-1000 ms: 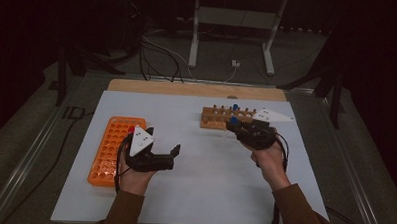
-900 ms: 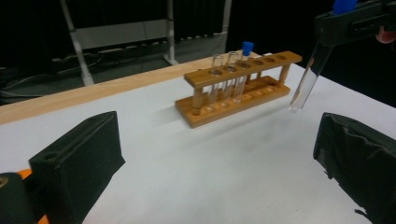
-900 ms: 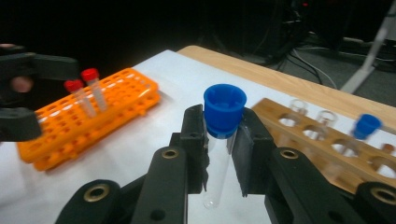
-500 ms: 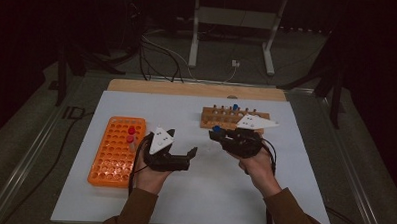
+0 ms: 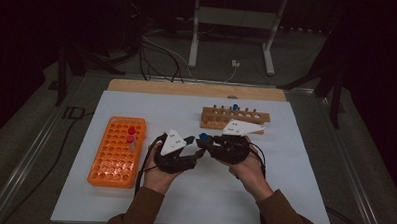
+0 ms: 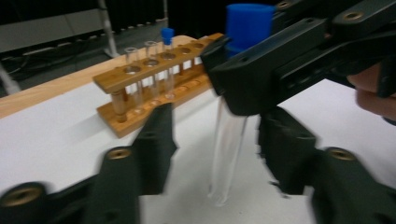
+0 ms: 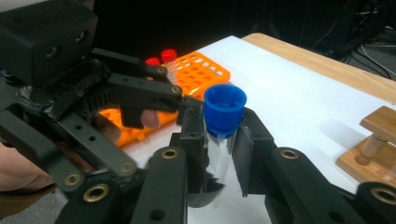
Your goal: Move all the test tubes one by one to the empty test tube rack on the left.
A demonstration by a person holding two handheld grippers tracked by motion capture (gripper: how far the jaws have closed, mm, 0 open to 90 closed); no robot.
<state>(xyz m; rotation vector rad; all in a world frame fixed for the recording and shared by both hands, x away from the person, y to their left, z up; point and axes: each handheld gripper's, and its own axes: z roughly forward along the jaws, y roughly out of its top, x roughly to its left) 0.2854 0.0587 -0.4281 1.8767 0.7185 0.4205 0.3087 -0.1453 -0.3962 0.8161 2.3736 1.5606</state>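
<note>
A clear test tube with a blue cap (image 7: 225,108) stands upright just above the white mat, and my right gripper (image 7: 219,140) is shut on it below the cap. In the left gripper view the tube (image 6: 229,144) hangs between my left gripper's (image 6: 217,140) two jaws, which stand apart on either side of it with gaps showing. In the high view both grippers meet at mid-table: the left gripper (image 5: 194,148), the right gripper (image 5: 206,141), and the blue cap (image 5: 203,136) between them.
An orange tube rack (image 5: 116,151) with two red-capped tubes (image 5: 131,134) lies left of my hands. A wooden rack (image 5: 235,119) at the back right holds a blue-capped tube (image 5: 235,108) and clear uncapped tubes (image 6: 137,70). The white mat (image 5: 285,160) covers the table.
My right gripper came away from the wooden rack toward the middle with the blue-capped tube. My left gripper moved right from the orange rack until its jaws straddle the tube.
</note>
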